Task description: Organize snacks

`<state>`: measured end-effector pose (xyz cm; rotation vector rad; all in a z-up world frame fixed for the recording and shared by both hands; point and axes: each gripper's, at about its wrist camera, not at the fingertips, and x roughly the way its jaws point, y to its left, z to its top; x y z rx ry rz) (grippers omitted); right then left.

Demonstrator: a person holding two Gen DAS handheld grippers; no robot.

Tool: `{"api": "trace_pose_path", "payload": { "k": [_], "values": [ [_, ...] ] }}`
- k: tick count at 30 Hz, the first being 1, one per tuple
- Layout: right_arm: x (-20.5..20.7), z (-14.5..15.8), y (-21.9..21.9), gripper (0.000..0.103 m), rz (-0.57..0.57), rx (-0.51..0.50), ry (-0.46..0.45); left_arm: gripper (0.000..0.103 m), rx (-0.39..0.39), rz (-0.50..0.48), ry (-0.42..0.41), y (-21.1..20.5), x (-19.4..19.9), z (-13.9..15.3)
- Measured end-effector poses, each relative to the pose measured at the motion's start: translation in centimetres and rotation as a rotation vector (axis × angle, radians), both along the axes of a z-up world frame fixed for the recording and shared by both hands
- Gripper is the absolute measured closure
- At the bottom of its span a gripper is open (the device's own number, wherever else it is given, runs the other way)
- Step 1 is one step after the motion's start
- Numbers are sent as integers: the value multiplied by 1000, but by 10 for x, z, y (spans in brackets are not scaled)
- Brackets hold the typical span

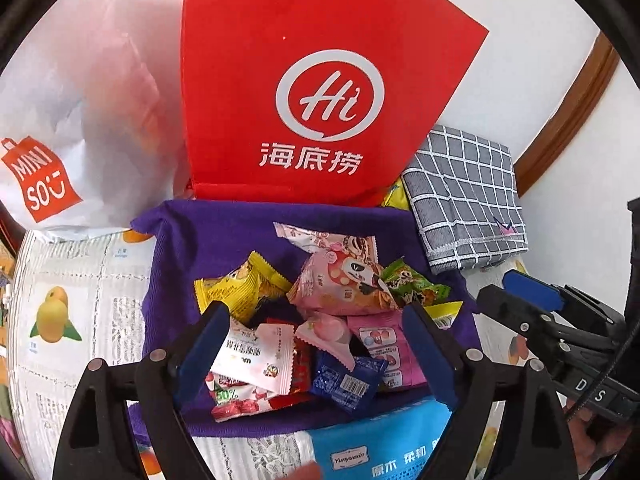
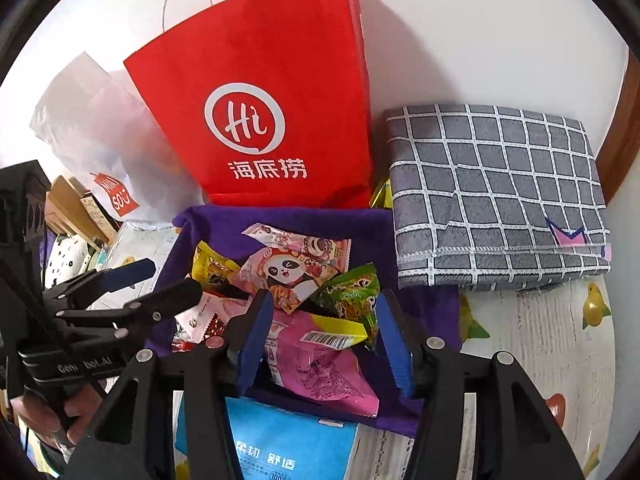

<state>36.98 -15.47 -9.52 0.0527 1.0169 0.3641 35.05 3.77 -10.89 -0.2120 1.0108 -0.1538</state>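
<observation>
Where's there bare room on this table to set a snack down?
Bare fruit-print tablecloth lies in front of the grey checked cloth, right of the purple cloth; another patch sits left of it, below the white bag. The snack pile is crowded.

The snack packets (image 1: 320, 320) are glossy plastic film with crimped edges, heaped on a purple cloth (image 1: 224, 236) of soft, matt, finely ribbed weave. Behind stands a red bag (image 1: 320, 40) of matt paper beside a white bag (image 1: 88, 120) — thin, crinkled, faintly translucent — and at the far right lies a grey checked cloth (image 2: 496, 196), folded, coarse-woven with stitched edges. Both grippers' fingers (image 1: 208, 344) are matt black plastic with blue pads and shiny metal pins.
</observation>
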Motion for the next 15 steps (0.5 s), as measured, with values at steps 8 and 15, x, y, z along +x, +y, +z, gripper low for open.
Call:
{"api": "trace_pose_path", "payload": {
  "k": [8,15],
  "values": [
    [-17,12,-2,35,-44,-21,-22,14,72,-13,-14,-7,-12,18],
    [-71,48,-11,21,-85,-71,-88,12,87,-50,-101,-24,-50,53]
  ]
}}
